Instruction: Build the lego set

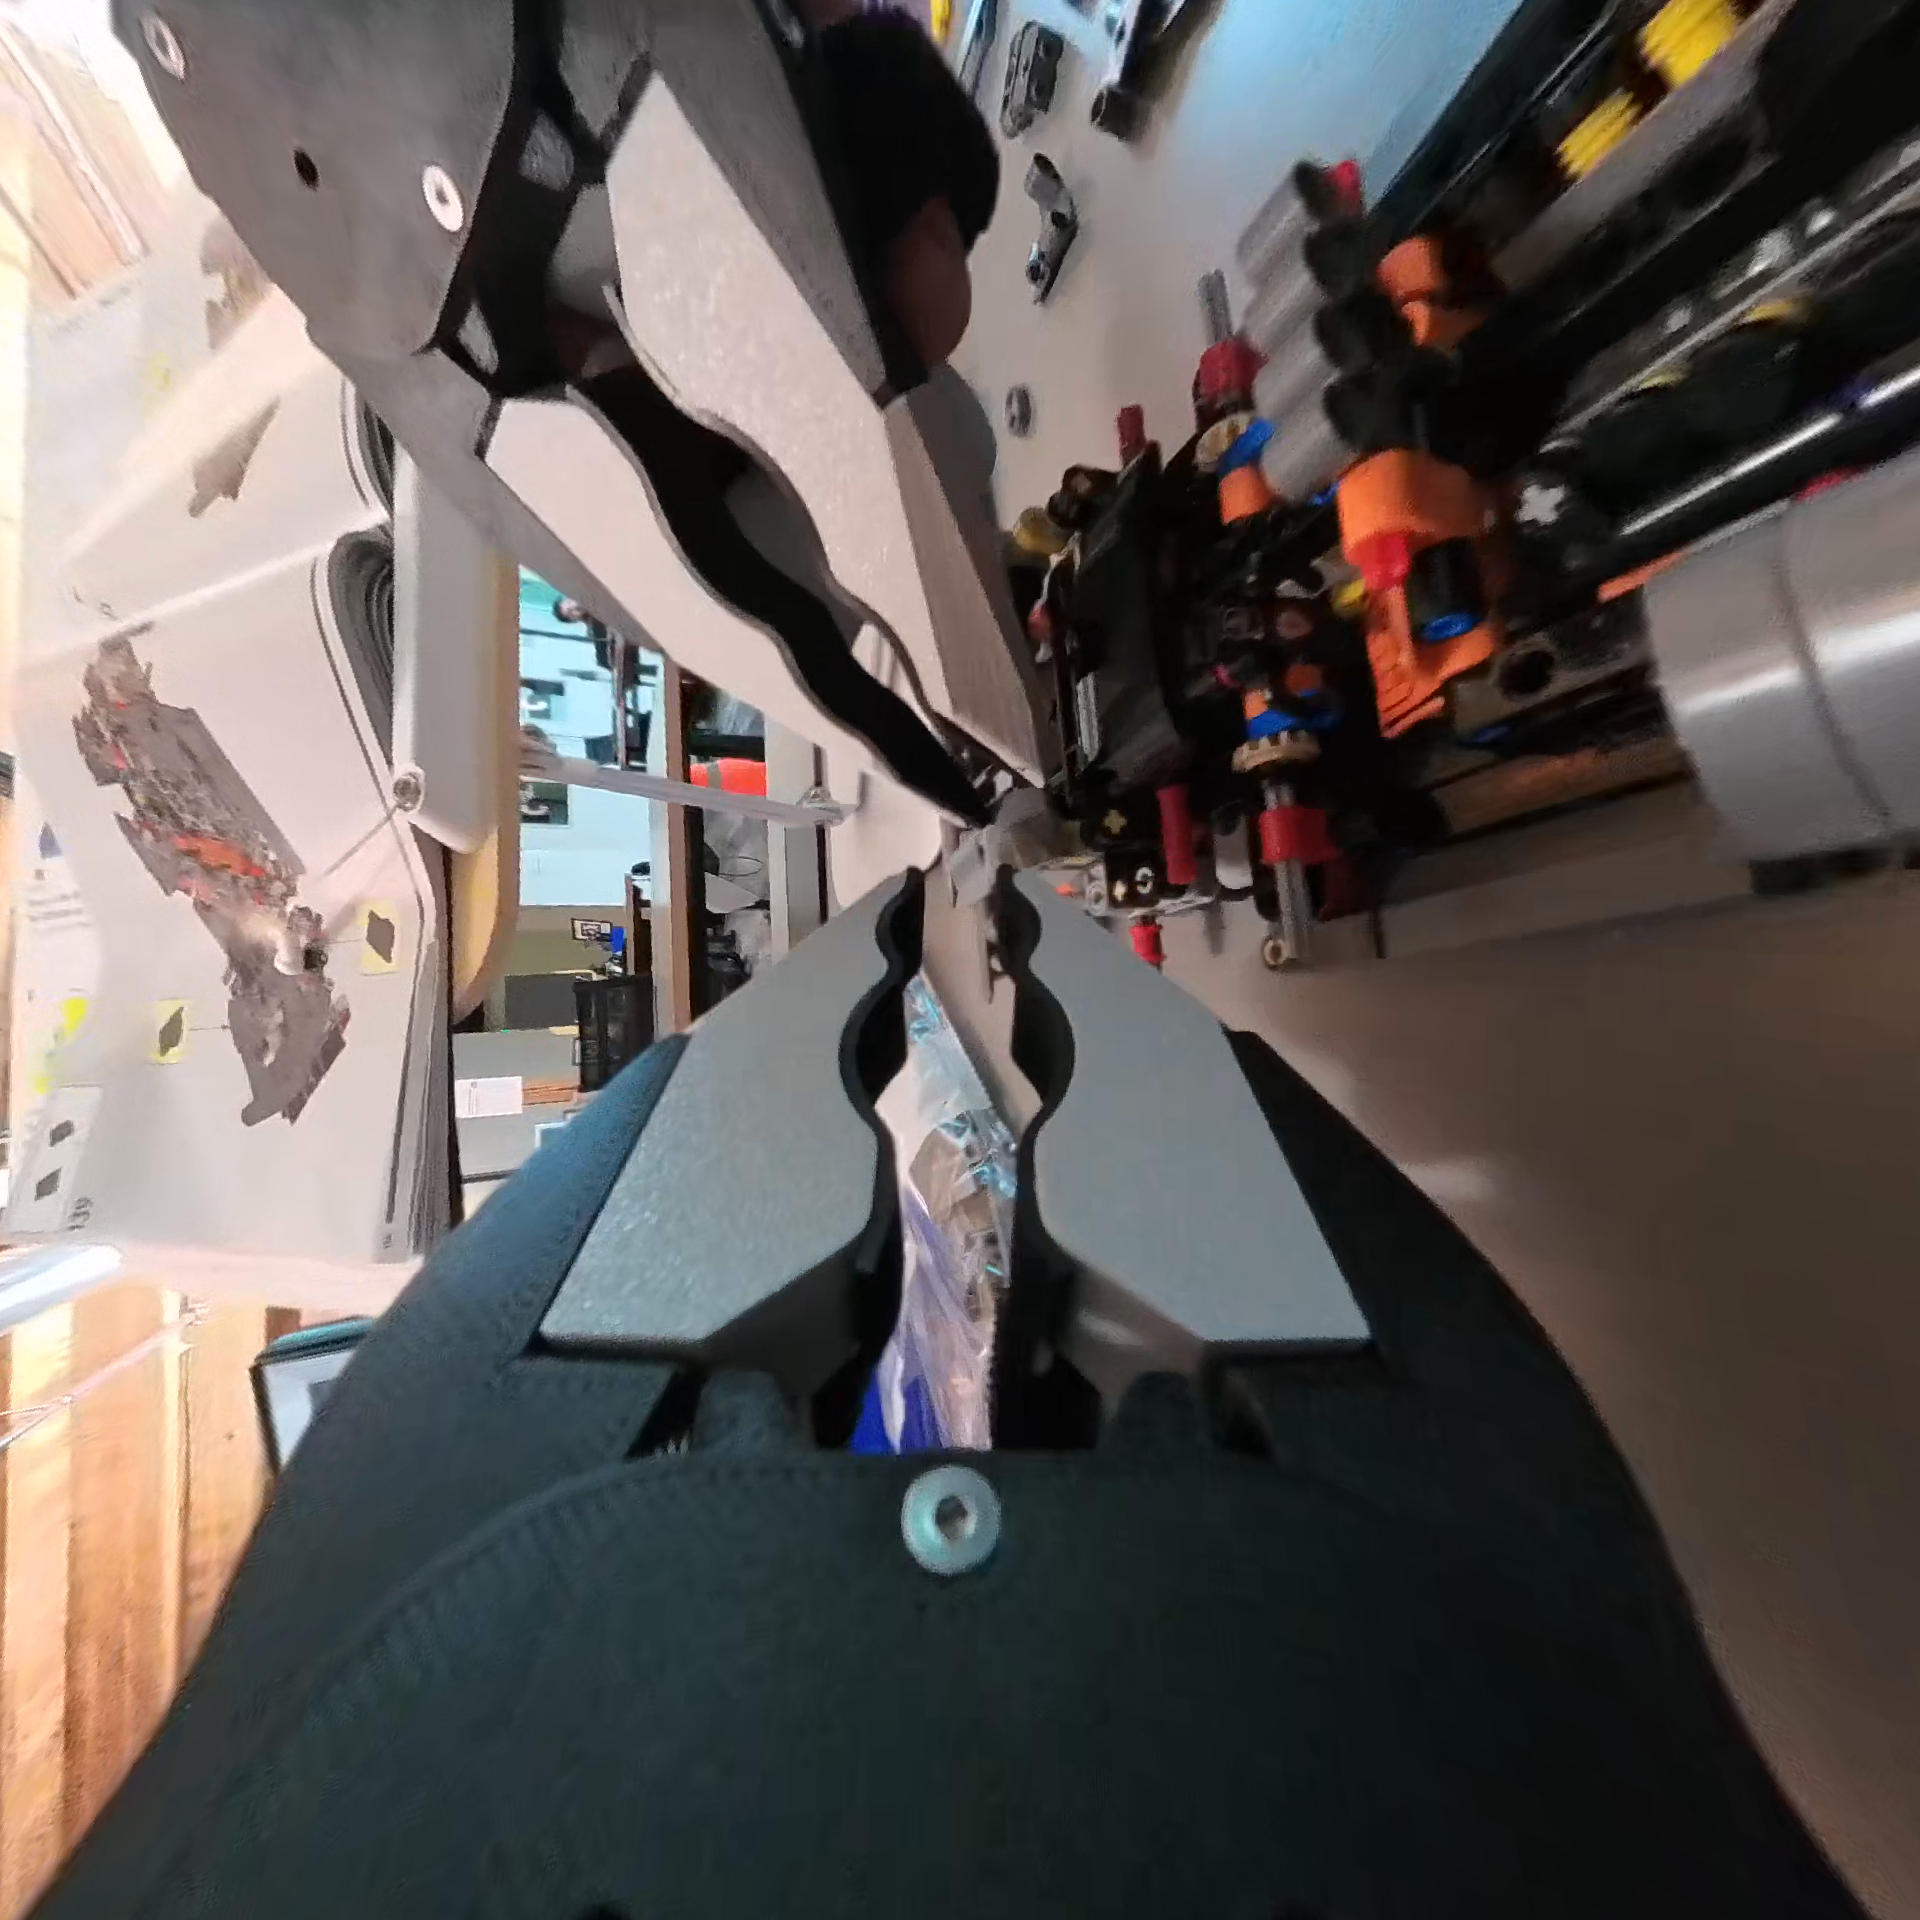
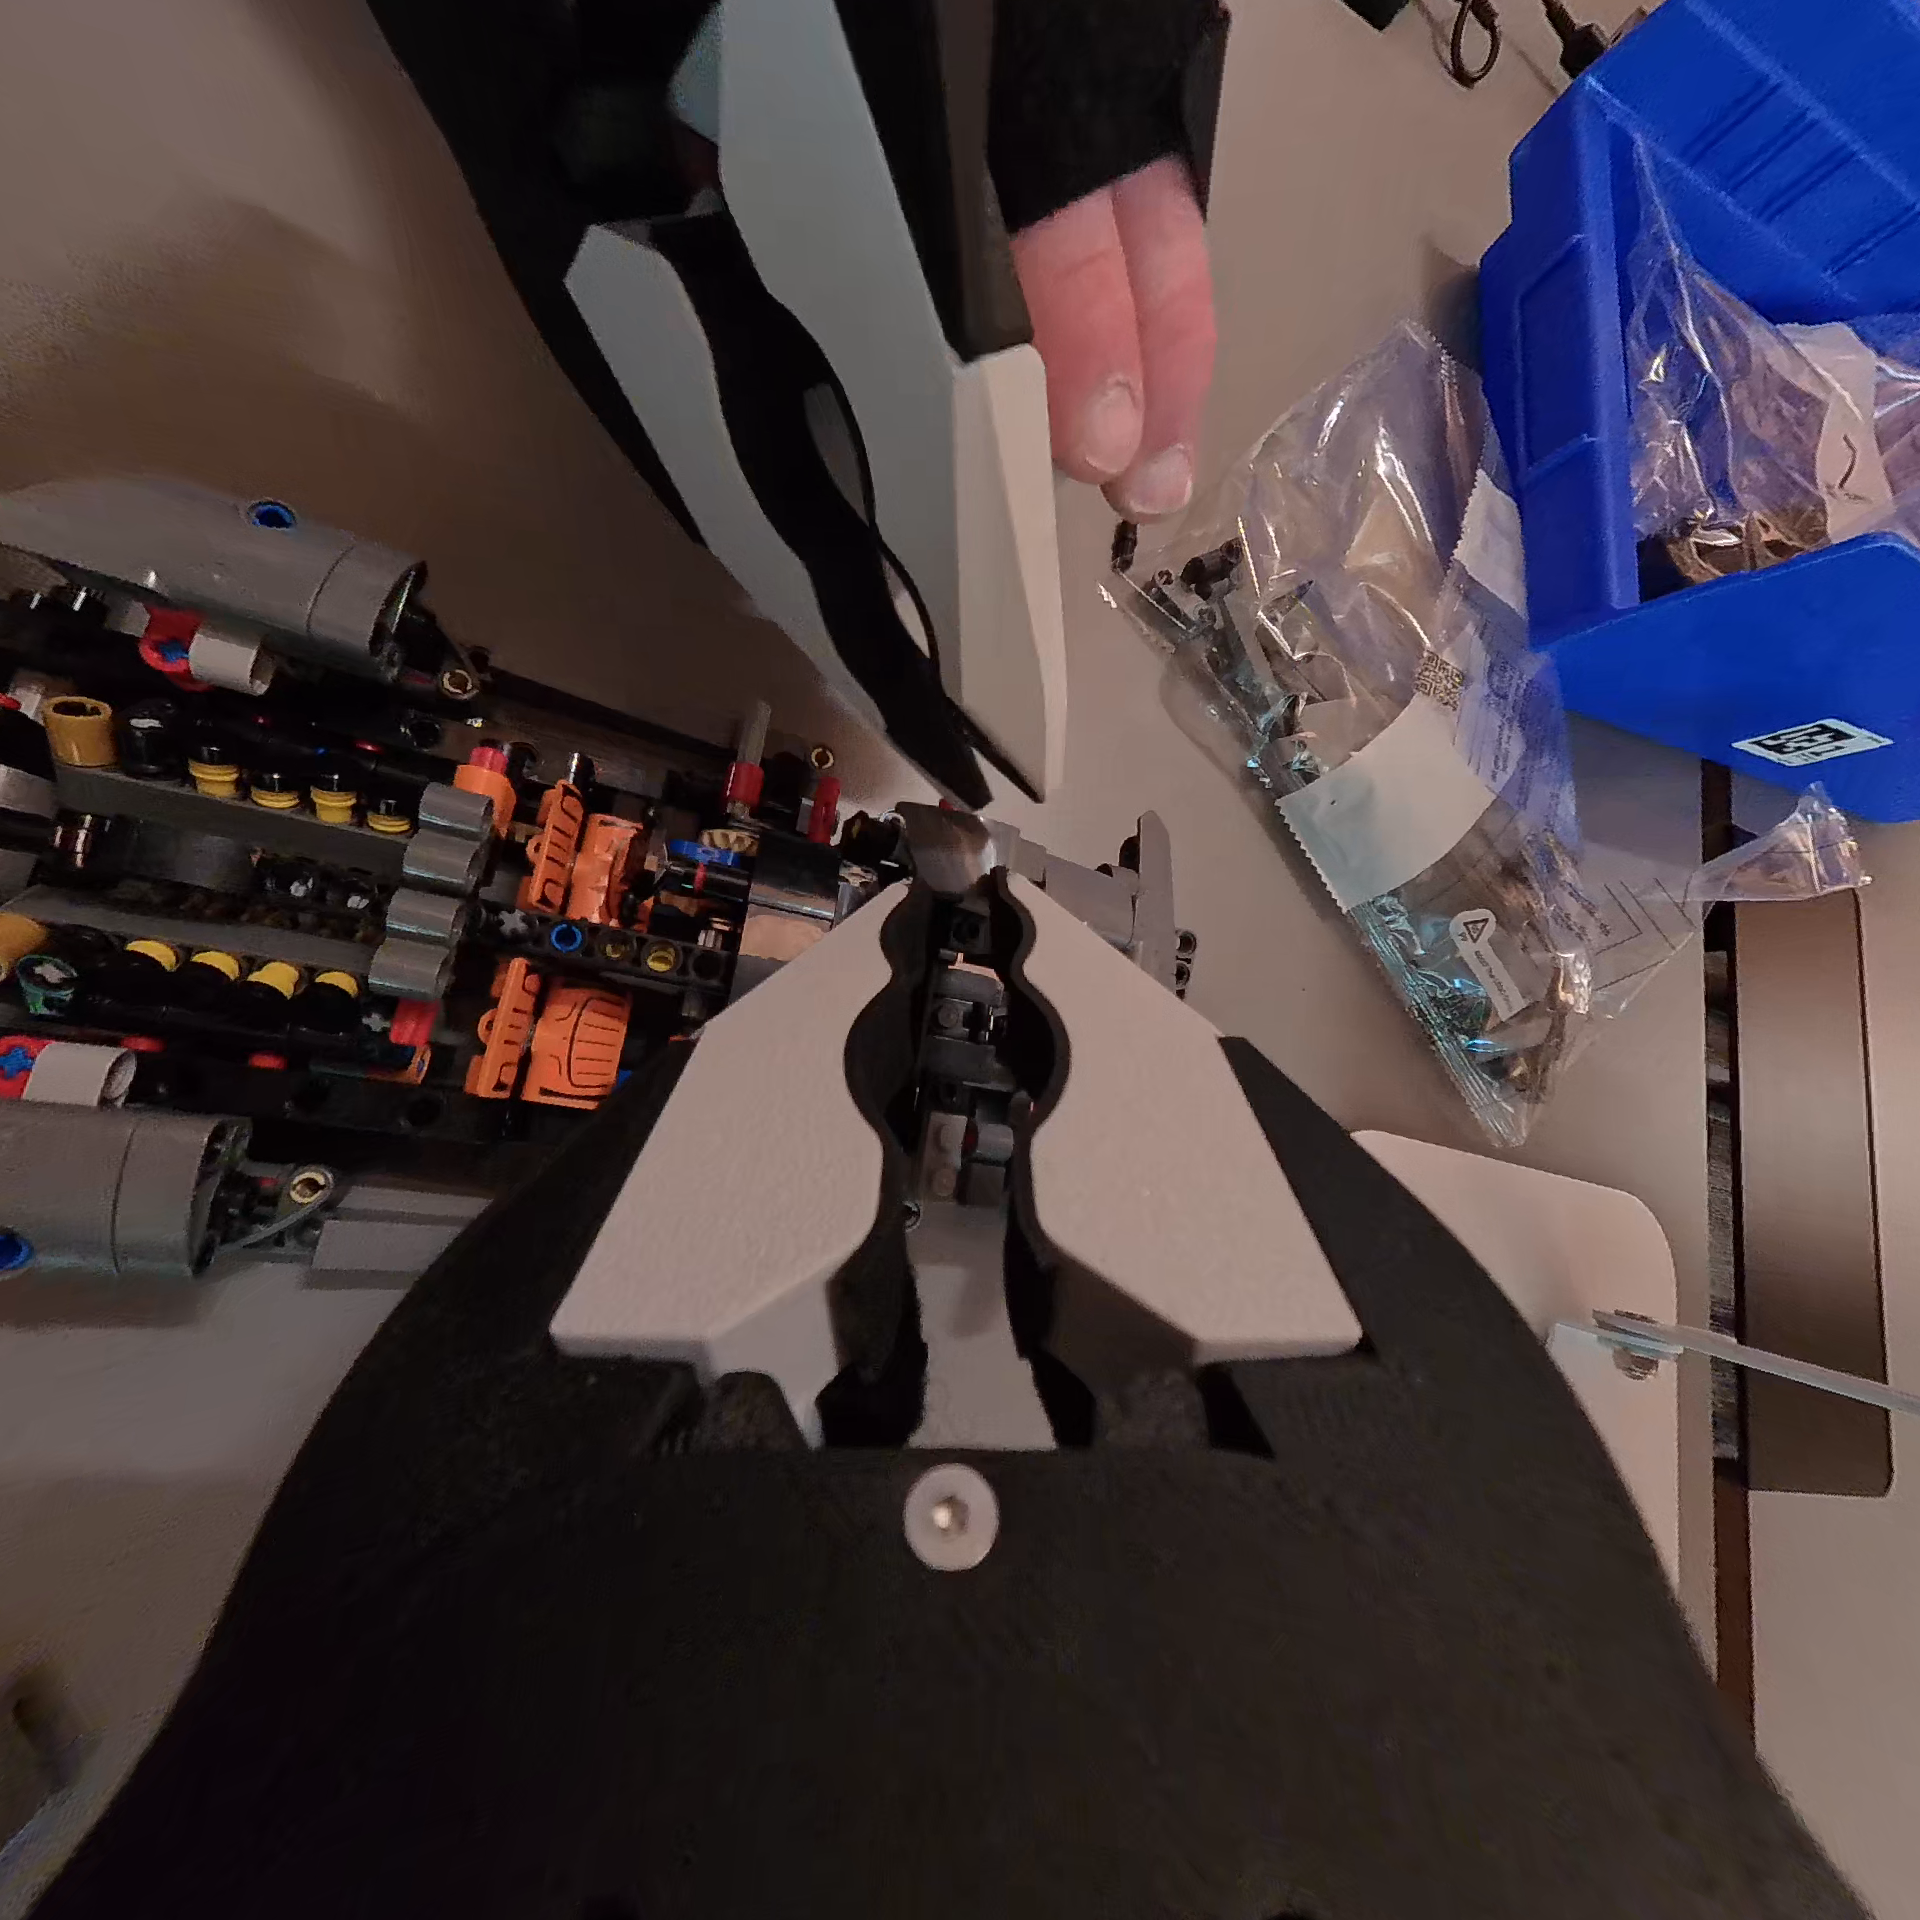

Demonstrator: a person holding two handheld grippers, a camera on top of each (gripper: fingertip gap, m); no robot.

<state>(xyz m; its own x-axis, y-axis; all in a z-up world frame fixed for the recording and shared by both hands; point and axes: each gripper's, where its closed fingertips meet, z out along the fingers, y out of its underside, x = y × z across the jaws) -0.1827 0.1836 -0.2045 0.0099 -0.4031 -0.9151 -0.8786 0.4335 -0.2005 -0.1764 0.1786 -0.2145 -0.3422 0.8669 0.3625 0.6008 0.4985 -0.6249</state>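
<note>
A large brick model [image 2: 416, 935] in black, grey and orange lies on the light table; it also shows in the left wrist view [image 1: 1247, 644]. My right gripper [image 2: 951, 899] is shut on a grey brick piece [image 2: 945, 847] at the model's near end, and dark grey parts show between its fingers. In the left wrist view the right gripper [image 1: 987, 816] comes in from the upper left, its tips on that grey piece [image 1: 987, 847]. My left gripper [image 1: 961, 899] is open with nothing between its pads, its tips just short of the piece. It comes in from the top of the right wrist view [image 2: 1006, 798].
A clear bag of small parts [image 2: 1403, 727] lies to the right, beside a blue bin [image 2: 1714, 416]. A person's fingers [image 2: 1122, 343] show by the left gripper. An open instruction booklet [image 1: 187, 831] stands to the left. Loose parts [image 1: 1049, 218] lie on the table. Only a small space, under 4 cm, lies between the two pairs of fingers.
</note>
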